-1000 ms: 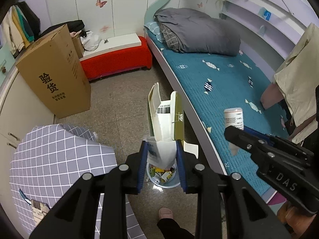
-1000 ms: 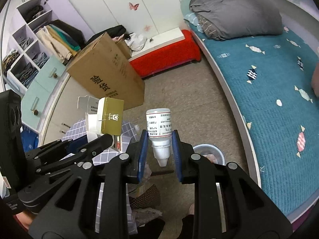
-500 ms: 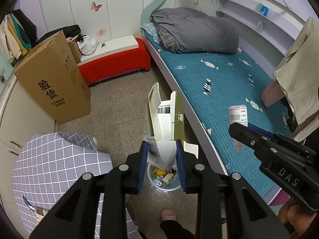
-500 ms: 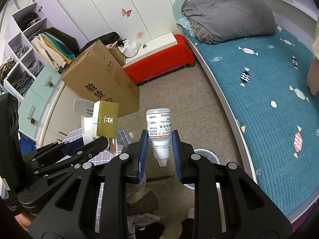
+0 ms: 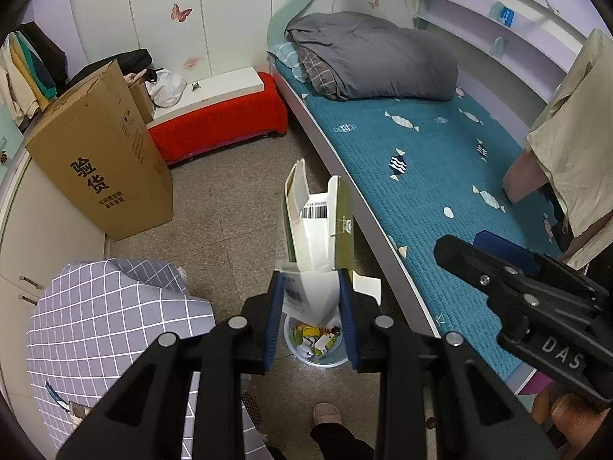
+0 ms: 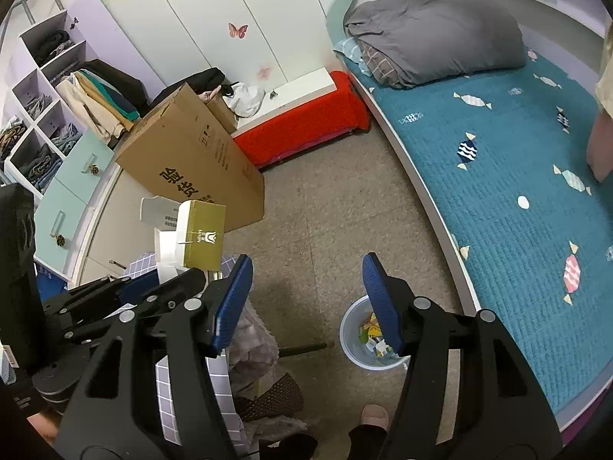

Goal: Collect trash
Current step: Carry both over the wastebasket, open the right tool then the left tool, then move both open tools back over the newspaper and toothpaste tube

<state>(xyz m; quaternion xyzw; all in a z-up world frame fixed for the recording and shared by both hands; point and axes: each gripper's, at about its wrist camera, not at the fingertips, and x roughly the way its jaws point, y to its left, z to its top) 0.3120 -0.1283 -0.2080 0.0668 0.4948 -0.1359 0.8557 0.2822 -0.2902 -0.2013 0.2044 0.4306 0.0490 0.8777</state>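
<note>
Left wrist view: the left gripper (image 5: 311,318) is clamped on an opened white-and-olive carton (image 5: 318,226), blue pads pinching its crumpled lower end. The carton's long axis runs straight out along the fingers, its open flap pointing away toward the far wall, barcode face toward the camera. Directly beneath the fingertips sits the small trash bin (image 5: 306,356), coloured wrappers inside it. Off to the right the right gripper (image 5: 509,280) reaches in over the edge of the teal bed (image 5: 440,176); from here I cannot tell how its jaws stand. To the left, a large cardboard box (image 5: 103,161) stands on the floor.

Right wrist view: the right gripper (image 6: 308,301) has its blue pads spread wide with nothing between them. The trash bin (image 6: 350,327) lies just below and behind the right-hand finger, partly covered by it. Over on the left the left gripper (image 6: 180,281) holds the carton (image 6: 201,234) upright, olive face toward us.
</note>
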